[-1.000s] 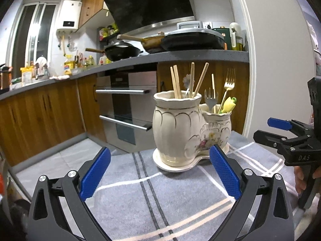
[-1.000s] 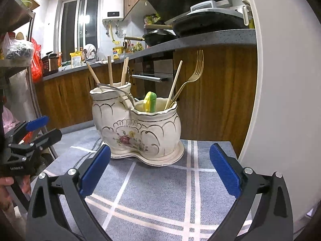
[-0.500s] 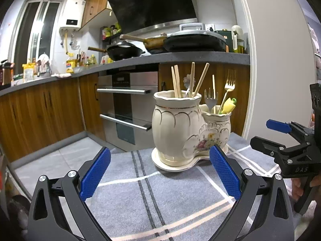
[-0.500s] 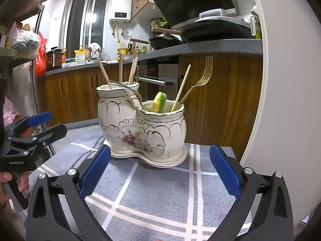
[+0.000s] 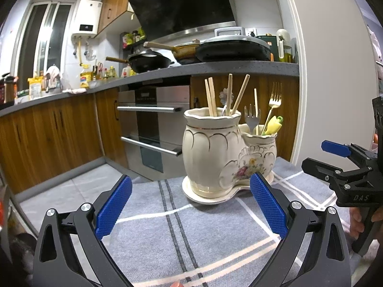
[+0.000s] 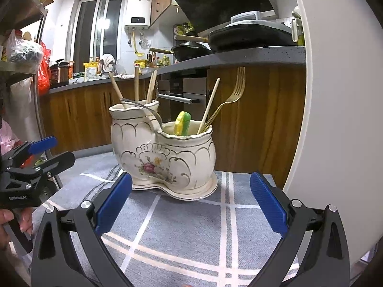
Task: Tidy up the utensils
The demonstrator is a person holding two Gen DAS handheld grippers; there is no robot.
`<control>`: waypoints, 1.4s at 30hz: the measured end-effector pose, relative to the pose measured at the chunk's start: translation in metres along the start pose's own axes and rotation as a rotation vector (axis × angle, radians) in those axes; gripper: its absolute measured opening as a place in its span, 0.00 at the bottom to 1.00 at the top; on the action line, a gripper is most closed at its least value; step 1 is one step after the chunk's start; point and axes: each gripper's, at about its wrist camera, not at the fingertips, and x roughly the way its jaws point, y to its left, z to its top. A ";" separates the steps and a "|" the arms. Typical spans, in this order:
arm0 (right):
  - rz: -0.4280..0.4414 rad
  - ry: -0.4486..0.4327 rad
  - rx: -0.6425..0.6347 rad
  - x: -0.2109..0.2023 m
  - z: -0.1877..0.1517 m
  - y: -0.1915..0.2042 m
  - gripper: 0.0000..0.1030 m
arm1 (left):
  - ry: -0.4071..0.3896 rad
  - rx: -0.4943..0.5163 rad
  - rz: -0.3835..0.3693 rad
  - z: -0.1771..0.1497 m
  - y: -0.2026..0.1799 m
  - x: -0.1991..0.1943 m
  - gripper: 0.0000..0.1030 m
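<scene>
On the grey checked cloth (image 5: 215,234) covering the worktop stood the cream double-pot holder (image 5: 227,153), upright on its saucer. Both grippers, left (image 5: 190,205) and right (image 6: 190,205), hovered short of it, fingers spread wide and empty. Chopsticks (image 5: 211,98) filled the taller pot; a gold fork (image 6: 235,91) leaned in the shorter.

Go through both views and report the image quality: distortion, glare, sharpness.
Left wrist view: strong fisheye bends the white wall edge and the countertop; dark corner vignette; the ceramic holder is sharp, with soft highlights on its glaze. Right wrist view: same bending; the window is blown out with a bright spot; the gold fork is crisp.
</scene>
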 end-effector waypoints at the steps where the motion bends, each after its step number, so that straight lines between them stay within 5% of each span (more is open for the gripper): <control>1: -0.001 -0.003 0.001 -0.001 0.000 0.000 0.95 | 0.000 0.000 -0.001 0.000 0.000 0.000 0.95; 42: -0.051 0.011 0.023 -0.005 0.001 -0.004 0.95 | 0.004 -0.005 0.040 -0.002 0.009 -0.002 0.95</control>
